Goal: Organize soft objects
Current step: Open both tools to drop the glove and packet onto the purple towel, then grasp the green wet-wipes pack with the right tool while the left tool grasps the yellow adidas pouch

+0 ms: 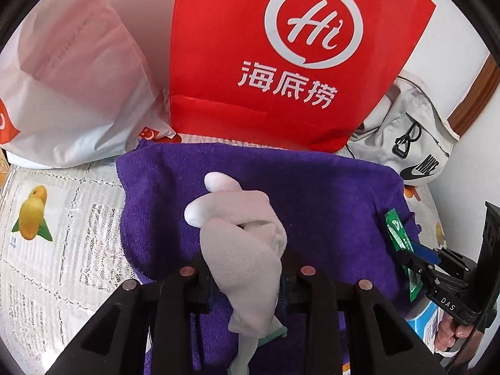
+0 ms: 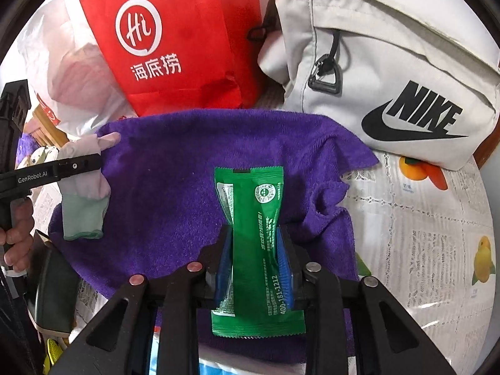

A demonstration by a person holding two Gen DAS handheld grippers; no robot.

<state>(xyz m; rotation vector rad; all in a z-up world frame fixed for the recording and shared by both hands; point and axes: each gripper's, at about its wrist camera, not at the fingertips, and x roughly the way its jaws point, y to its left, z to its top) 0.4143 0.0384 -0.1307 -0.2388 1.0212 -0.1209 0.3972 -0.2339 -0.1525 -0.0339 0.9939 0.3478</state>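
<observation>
My left gripper is shut on a white knit glove with a pale green cuff and holds it over a purple towel. The glove also shows in the right wrist view, held by the left gripper. My right gripper is shut on a green sachet above the right part of the purple towel. In the left wrist view the sachet and right gripper are at the towel's right edge.
A red paper bag stands behind the towel, with a white plastic bag to its left and a grey Nike bag to its right. A lace tablecloth with fruit prints covers the table.
</observation>
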